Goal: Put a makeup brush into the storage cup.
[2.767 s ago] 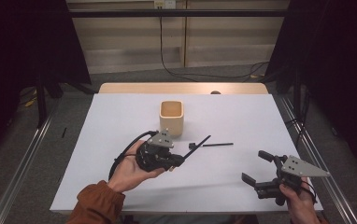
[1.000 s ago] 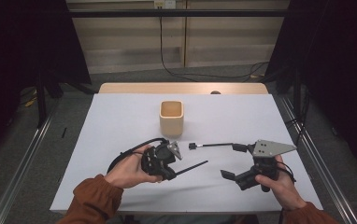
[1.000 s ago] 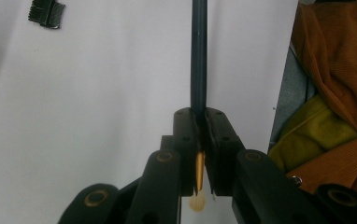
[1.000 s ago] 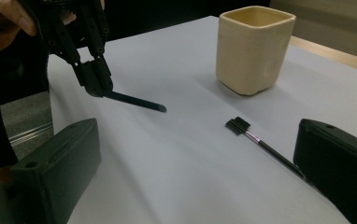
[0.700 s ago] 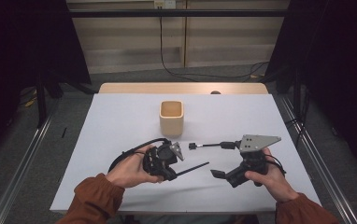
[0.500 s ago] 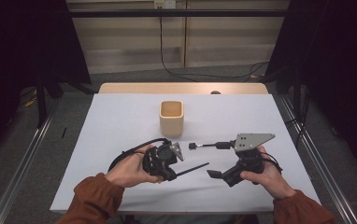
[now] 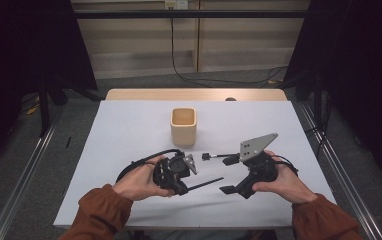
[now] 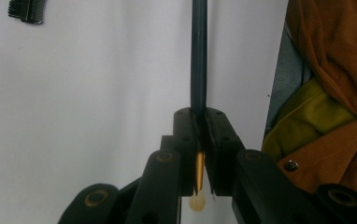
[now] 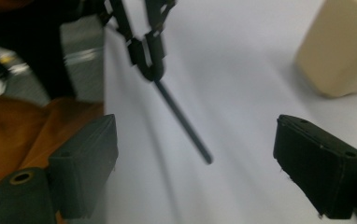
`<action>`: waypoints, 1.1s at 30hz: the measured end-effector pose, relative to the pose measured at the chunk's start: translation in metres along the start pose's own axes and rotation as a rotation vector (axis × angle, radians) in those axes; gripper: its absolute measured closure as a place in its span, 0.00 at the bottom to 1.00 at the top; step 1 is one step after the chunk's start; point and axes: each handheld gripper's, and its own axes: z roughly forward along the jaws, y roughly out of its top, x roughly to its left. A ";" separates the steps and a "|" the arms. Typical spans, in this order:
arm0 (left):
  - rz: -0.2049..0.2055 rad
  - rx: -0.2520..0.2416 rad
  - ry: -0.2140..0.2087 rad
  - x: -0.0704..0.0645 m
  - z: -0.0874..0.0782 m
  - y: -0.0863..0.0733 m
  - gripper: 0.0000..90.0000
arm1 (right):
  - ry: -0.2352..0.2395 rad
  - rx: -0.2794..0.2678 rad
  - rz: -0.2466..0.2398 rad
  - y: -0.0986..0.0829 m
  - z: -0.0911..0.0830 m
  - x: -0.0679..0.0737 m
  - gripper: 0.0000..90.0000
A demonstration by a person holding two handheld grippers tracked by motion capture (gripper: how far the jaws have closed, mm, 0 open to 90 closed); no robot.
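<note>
My left gripper is shut on a dark pen, which sticks out to the right, low over the white table. In the left gripper view the jaws pinch the pen just above its gold tip. My right gripper is open, its jaws on either side of the pen's free end without touching it. The right gripper view has the pen running between its spread jaws up to the left gripper. A beige square cup stands mid-table.
A second thin black pen lies on the table behind the right gripper, partly hidden by it. The cup is beyond the right jaw. Orange sleeves come in over the table's front edge. Dark floor and metal rails surround the table.
The right gripper has travelled left from the front right corner and stands open at the pen's free end. The left gripper drew slightly nearer and turned the pen to point right.
</note>
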 end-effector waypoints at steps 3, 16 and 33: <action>-0.005 -0.005 0.002 -0.001 0.001 0.000 0.93 | 0.033 0.065 -0.020 0.007 0.003 -0.001 0.15; -0.006 0.030 -0.001 -0.002 0.005 0.000 0.93 | 0.075 0.263 -0.024 0.022 0.015 -0.011 0.15; 0.016 0.063 -0.012 -0.003 0.009 0.003 0.93 | 0.117 0.487 -0.107 0.030 0.039 -0.008 0.23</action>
